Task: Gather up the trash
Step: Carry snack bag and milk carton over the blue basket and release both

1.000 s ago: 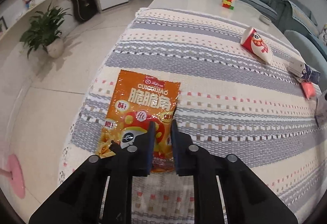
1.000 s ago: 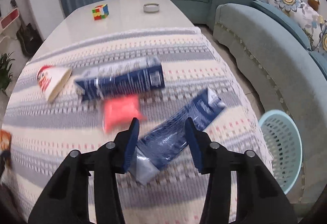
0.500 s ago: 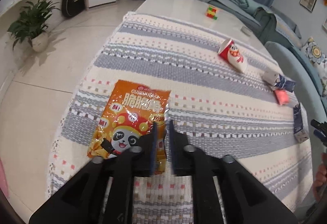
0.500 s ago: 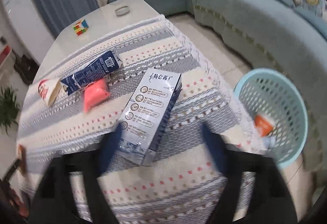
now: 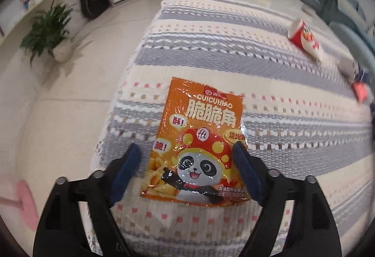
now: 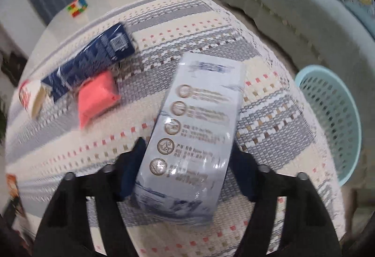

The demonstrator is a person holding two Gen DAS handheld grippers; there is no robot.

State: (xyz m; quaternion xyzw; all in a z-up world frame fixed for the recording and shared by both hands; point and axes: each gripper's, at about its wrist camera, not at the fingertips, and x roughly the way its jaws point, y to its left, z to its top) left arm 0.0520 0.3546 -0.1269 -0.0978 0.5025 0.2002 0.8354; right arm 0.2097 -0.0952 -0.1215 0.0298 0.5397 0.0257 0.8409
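Observation:
An orange snack bag [image 5: 199, 144] with a panda lies flat on the striped tablecloth [image 5: 234, 55]. My left gripper [image 5: 187, 156] is open, a finger on each side of the bag's lower half. In the right wrist view a pale blue milk carton [image 6: 196, 125] lies between the fingers of my right gripper [image 6: 187, 154], which stand wide on both sides of it; whether they press it is unclear. A light blue basket [image 6: 332, 116] stands on the floor at the right.
A dark blue carton [image 6: 93, 60], a pink wrapper [image 6: 96, 95] and a red-white paper cup [image 6: 30, 97] lie further back on the cloth. The cup [image 5: 304, 39] also shows in the left wrist view. A Rubik's cube [image 6: 77, 6] sits on the bare table. A sofa [image 6: 293, 6] stands right.
My left gripper has opened from shut and now straddles the snack bag. My right gripper has come down around the pale milk carton, which has turned its light side up.

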